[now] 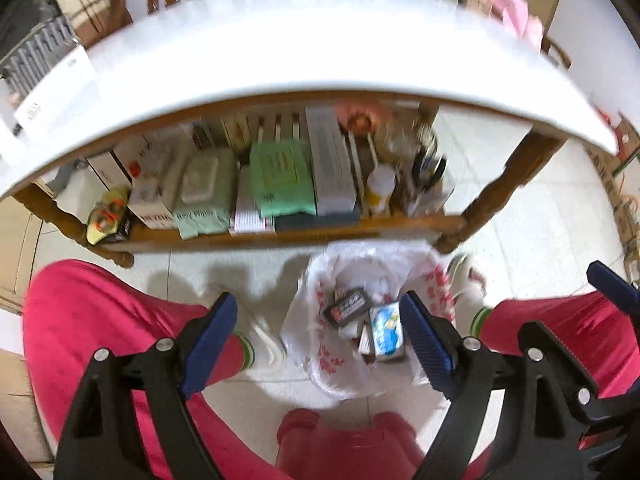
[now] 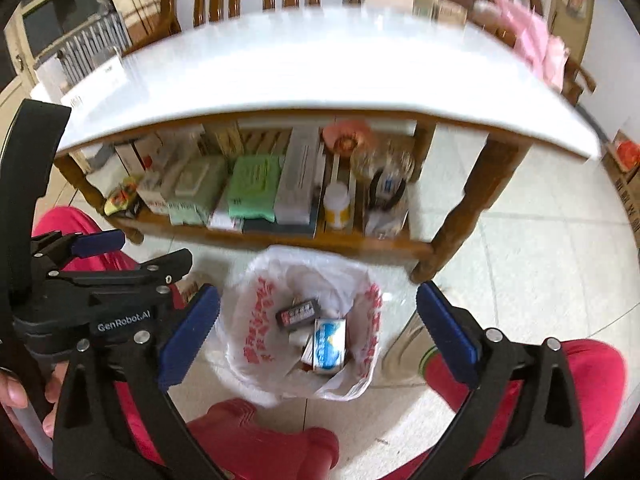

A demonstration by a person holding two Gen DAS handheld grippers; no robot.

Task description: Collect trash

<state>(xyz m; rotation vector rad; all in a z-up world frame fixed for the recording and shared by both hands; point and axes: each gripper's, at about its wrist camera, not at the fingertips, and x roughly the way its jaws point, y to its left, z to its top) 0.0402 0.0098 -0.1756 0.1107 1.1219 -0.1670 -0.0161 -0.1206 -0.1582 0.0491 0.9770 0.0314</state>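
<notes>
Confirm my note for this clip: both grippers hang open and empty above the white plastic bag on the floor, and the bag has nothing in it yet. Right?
Not quite. The white plastic bag is not empty: a dark packet and a blue-and-white box already lie inside, as the right wrist view shows. The rest stands: the left gripper and right gripper are open, nothing between their fingers.

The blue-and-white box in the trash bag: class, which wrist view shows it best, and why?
The right wrist view: the blue-and-white box lies unobstructed in the white trash bag, its whole face showing. In the left wrist view the same box is partly cut off by a blue finger of the left tool.
</notes>
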